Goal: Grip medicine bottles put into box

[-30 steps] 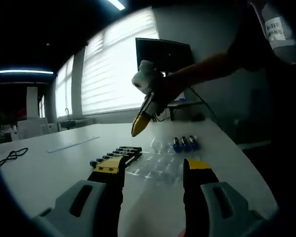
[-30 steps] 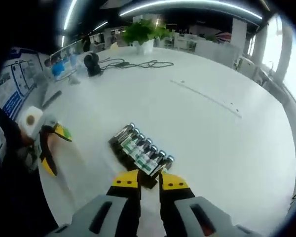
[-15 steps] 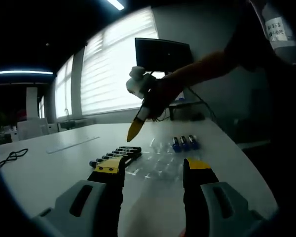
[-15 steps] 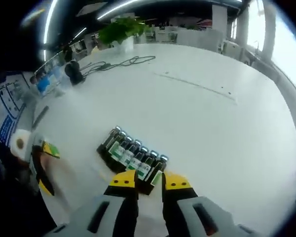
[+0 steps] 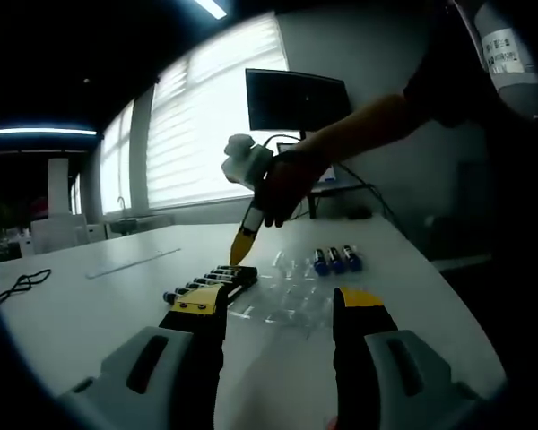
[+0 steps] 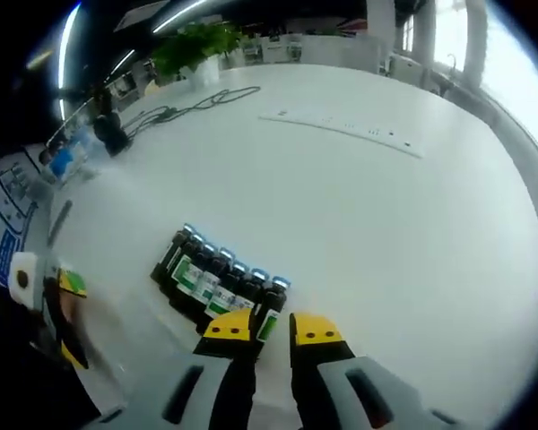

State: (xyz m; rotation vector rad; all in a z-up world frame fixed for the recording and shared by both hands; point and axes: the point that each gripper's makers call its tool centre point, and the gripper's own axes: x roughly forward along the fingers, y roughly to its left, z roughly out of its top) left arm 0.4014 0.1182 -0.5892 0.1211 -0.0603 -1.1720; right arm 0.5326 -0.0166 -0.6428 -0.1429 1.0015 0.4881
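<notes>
A row of several dark medicine bottles (image 6: 213,278) with green labels and silver caps lies on the white table (image 6: 368,224). My right gripper (image 6: 271,328) hovers at the near end of the row, jaws a narrow gap apart, with the end bottle (image 6: 270,306) running into that gap. In the left gripper view the same row of bottles (image 5: 211,281) lies ahead, the right gripper (image 5: 242,244) points down at it from a hand (image 5: 282,184). My left gripper (image 5: 278,303) stands open and holds nothing. A clear plastic box tray (image 5: 291,288) lies beside the row.
Three blue-capped bottles (image 5: 336,260) lie beyond the tray. A dark monitor (image 5: 296,98) and blinds stand behind. Across the table sit a potted plant (image 6: 197,40), a black cable (image 6: 202,100) and a flat strip (image 6: 341,125). The left gripper (image 6: 65,318) shows at the left edge.
The right gripper has come down and closer to the end of the bottle row. The left gripper has stayed still and open.
</notes>
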